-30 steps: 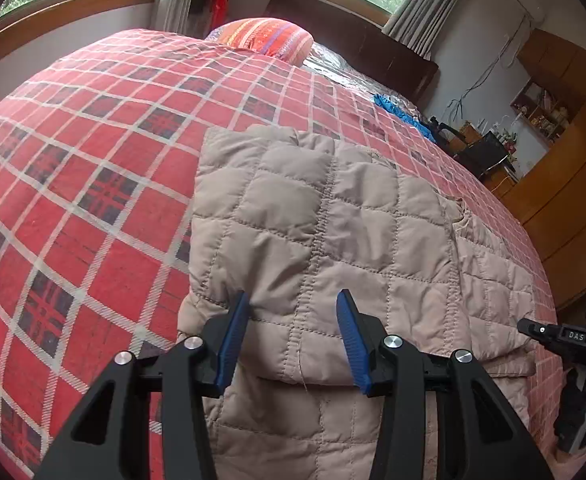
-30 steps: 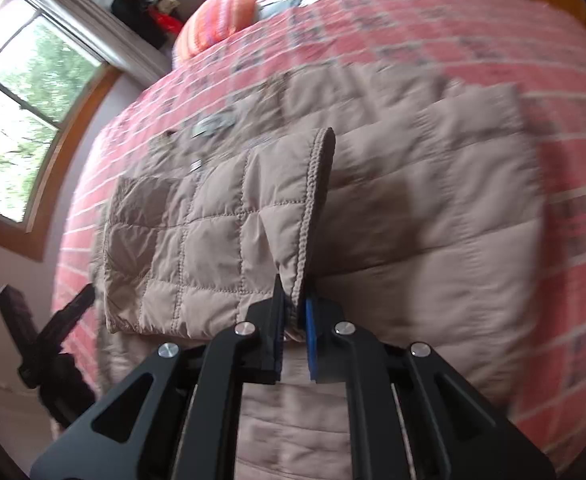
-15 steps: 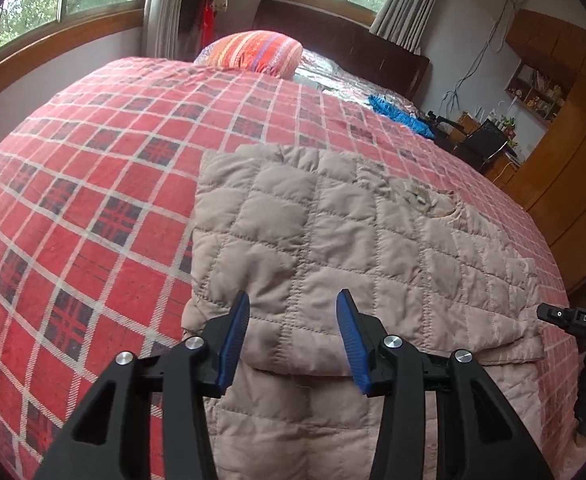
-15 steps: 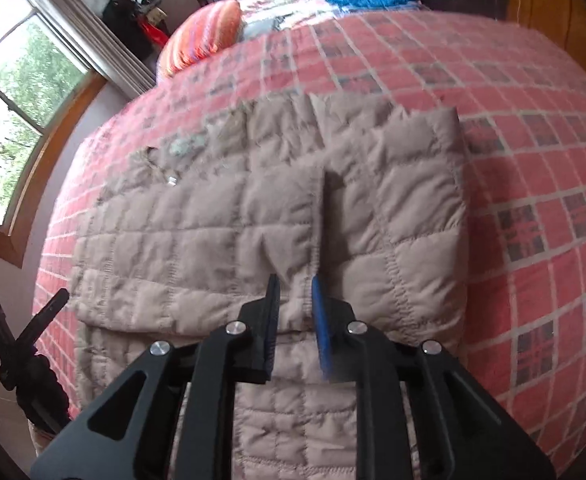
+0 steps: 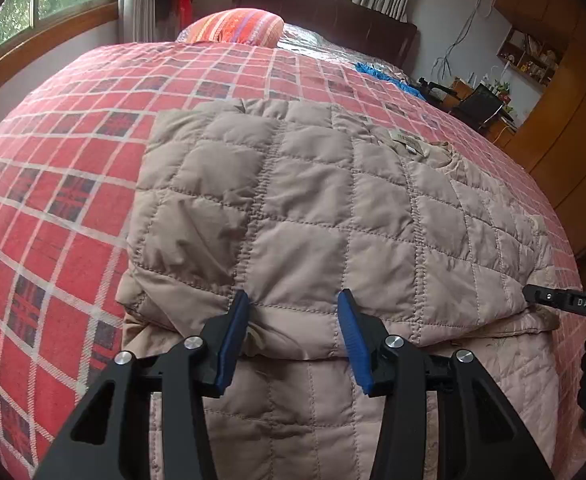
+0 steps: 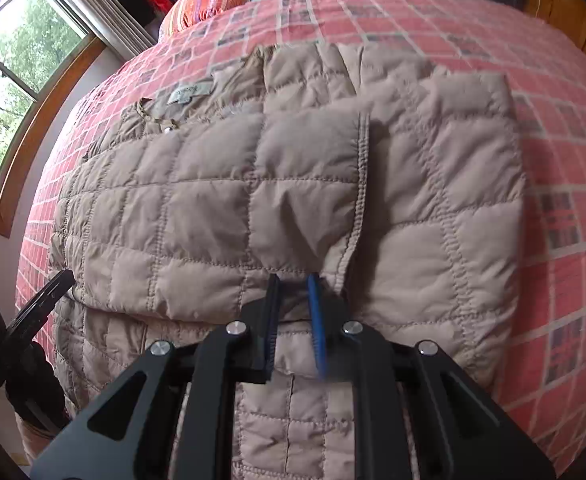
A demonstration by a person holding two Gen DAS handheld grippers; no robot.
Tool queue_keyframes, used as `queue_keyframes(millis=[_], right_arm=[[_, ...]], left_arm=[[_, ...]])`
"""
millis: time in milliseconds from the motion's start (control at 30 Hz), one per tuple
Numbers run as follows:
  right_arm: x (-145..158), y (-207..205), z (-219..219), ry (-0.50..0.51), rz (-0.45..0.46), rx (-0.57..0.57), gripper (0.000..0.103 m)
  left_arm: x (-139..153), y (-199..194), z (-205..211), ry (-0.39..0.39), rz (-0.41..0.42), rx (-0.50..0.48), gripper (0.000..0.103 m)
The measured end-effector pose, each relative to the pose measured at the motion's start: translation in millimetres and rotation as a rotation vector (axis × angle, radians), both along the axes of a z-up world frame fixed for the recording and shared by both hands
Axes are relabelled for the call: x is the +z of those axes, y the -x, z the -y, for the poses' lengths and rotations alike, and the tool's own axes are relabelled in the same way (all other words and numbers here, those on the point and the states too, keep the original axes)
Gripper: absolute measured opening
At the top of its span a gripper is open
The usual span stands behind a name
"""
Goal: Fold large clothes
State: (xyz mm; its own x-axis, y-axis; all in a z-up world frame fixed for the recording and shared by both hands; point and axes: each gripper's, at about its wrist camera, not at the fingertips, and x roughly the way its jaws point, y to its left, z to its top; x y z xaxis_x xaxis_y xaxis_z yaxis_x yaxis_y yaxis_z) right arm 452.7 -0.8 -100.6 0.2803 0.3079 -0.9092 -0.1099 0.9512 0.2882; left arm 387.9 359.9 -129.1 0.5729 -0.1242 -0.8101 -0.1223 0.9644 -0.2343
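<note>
1. Jacket point(image 5: 333, 208): a beige quilted garment lies flat on the bed point(image 5: 53, 184), sleeves folded across the body, collar label facing up.
2. Left gripper point(image 5: 293, 332): jaws wide apart, empty, poised at the near edge of the folded sleeve layer.
3. Right gripper point(image 6: 295, 312): jaws narrow with a small gap; the sleeve cuff point(image 6: 359, 208) lies just ahead. Cuff appears released, though blur makes contact uncertain.
4. Step in hand: judged as sleeve folding complete; lengthwise fold pending.
5. Next move: likely grip the hem near the bed's front edge and carry it toward the collar.
6. Clearance: open plaid bedspread surrounds the jacket; the striped pillow point(image 5: 237, 26) is well apart.
</note>
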Motion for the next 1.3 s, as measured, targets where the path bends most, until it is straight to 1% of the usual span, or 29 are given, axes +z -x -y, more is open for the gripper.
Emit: queue_keyframes(millis=[67,200,300,400,433,467,533,600,667,700,733,767,833,867,933,967,1033,1167,1300], right_arm=[[-7,-2,1,-0.013,-0.008,-0.008,0.012],[-11,-1,-2,0.005,0.004,-0.003,0.011],[-9,0,-3,0.008,0.009,-0.005,0.011],[2,12,0,-0.048,0.029,0.000,0.022],[9,17,5,-0.071,0.038,0.003,0.032],[17,26,8,-0.095,0.057,0.012,0.035],[35,46,14,-0.093,0.104,0.039,0.036],[52,74,20,-0.087,0.155,0.078,0.044],[64,99,25,-0.070,0.193,0.112,0.056],[67,111,28,-0.053,0.207,0.122,0.058],[71,127,32,-0.033,0.224,0.134,0.061],[73,141,36,-0.020,0.236,0.142,0.064],[72,164,45,-0.007,0.242,0.143,0.067],[71,176,50,-0.004,0.241,0.143,0.067],[67,201,60,0.004,0.246,0.129,0.067],[65,211,65,0.007,0.250,0.116,0.069],[63,232,73,-0.010,0.255,0.104,0.071],[55,264,85,-0.003,0.257,0.069,0.072],[44,288,98,-0.021,0.234,0.036,0.072]], left_arm=[[-4,-1,-2,0.010,-0.012,-0.004,0.047],[-8,0,3,-0.031,-0.007,-0.013,0.047],[-8,0,4,-0.035,-0.001,-0.017,0.047],[0,7,1,-0.021,0.002,-0.016,0.049],[6,12,-1,-0.018,0.004,-0.011,0.050],[12,18,-3,-0.021,0.012,-0.011,0.054],[28,37,-6,-0.056,0.031,-0.020,0.062],[42,62,-13,-0.075,0.060,-0.031,0.065],[53,84,-22,-0.094,0.064,-0.037,0.073],[57,100,-27,-0.107,0.073,-0.044,0.076],[59,112,-31,-0.123,0.077,-0.046,0.082],[62,128,-35,-0.149,0.085,-0.043,0.085],[64,156,-45,-0.181,0.094,-0.040,0.086],[64,169,-49,-0.185,0.094,-0.037,0.086],[61,195,-59,-0.170,0.089,-0.022,0.088],[59,206,-64,-0.160,0.084,-0.016,0.088],[53,229,-72,-0.149,0.071,0.012,0.088],[41,260,-79,-0.149,0.052,0.033,0.088],[31,285,-82,-0.150,0.035,0.048,0.088]])
